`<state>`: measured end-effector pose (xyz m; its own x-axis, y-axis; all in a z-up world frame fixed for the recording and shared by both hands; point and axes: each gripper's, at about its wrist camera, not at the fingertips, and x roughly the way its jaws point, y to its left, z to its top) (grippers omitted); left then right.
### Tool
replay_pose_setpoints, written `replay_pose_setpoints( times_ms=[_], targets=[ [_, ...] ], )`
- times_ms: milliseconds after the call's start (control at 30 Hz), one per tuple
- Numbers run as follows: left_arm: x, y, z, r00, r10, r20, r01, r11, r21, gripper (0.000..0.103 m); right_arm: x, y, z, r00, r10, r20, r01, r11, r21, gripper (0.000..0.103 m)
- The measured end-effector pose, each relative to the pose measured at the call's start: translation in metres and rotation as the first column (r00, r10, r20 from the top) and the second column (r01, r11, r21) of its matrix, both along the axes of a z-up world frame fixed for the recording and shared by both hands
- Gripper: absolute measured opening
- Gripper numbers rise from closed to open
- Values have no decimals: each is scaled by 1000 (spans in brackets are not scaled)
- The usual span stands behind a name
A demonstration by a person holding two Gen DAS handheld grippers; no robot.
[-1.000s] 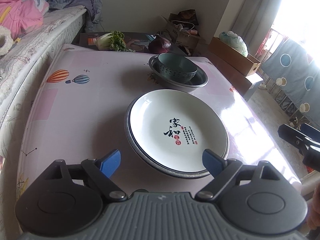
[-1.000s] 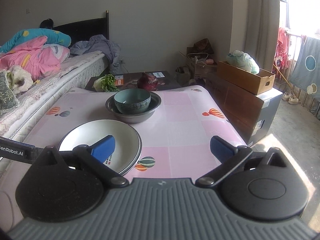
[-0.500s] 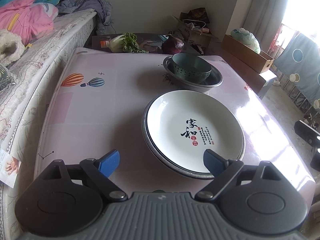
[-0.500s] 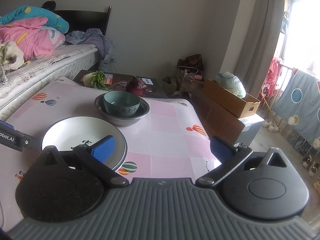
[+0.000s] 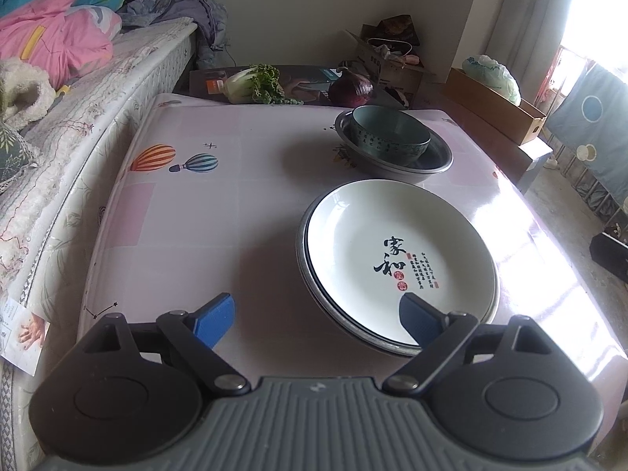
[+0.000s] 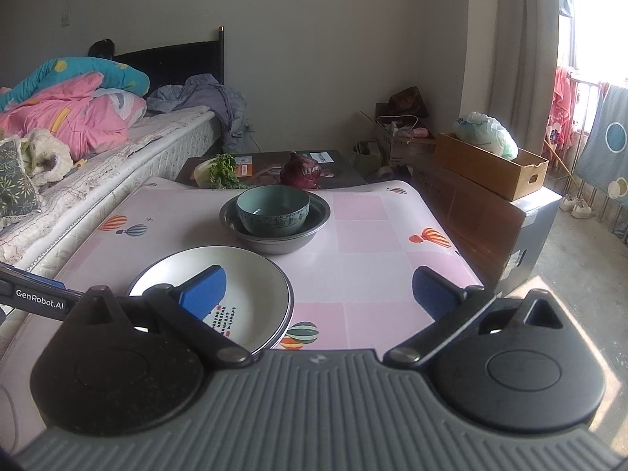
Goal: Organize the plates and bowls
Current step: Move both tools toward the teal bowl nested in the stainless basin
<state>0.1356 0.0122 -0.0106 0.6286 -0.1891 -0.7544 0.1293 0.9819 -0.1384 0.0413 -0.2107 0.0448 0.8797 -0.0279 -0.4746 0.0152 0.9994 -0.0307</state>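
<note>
A white plate with black characters [image 5: 398,259] lies stacked on another plate near the table's front; it also shows in the right wrist view [image 6: 239,294]. Behind it a teal bowl [image 5: 388,135] sits inside a grey metal bowl [image 5: 435,165], also seen in the right wrist view as the teal bowl [image 6: 272,210] in the metal bowl [image 6: 314,231]. My left gripper [image 5: 318,320] is open and empty, above the table's front edge, left of the plates. My right gripper [image 6: 318,294] is open and empty, above the front edge to the plates' right.
The table [image 5: 235,196] has a pink cloth with balloon prints. A bed [image 5: 78,90] runs along its left side. A low stand behind holds greens [image 5: 255,84] and a red cabbage [image 5: 351,88]. A wooden cabinet with a cardboard box [image 6: 490,165] stands right.
Both grippers have pulled back and shifted, the left one leftward so the plates sit more to the right in its view. The dishes have not moved.
</note>
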Motion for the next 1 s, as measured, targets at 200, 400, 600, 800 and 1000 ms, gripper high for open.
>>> replay_pose_setpoints(
  times_ms=[200, 400, 600, 800, 1000],
  targets=[
    [6, 7, -4, 1000, 8, -5, -8, 1000, -13, 92, 9, -7, -5, 999, 1, -33, 1, 996, 86, 102],
    [11, 15, -9, 1000, 14, -9, -14, 1000, -28, 92, 16, -6, -10, 998, -10, -58, 16, 994, 107, 102],
    [15, 18, -13, 1000, 12, -15, -12, 999, -35, 92, 22, -6, -14, 995, -29, -96, 42, 990, 134, 102],
    [21, 21, -18, 1000, 20, -24, -21, 999, -44, 92, 31, -3, -18, 992, -38, -121, 55, 988, 145, 102],
    [30, 22, -21, 999, 27, -29, -28, 999, -37, 92, 40, 0, -26, 991, -13, -135, 33, 989, 145, 102]
  ],
)
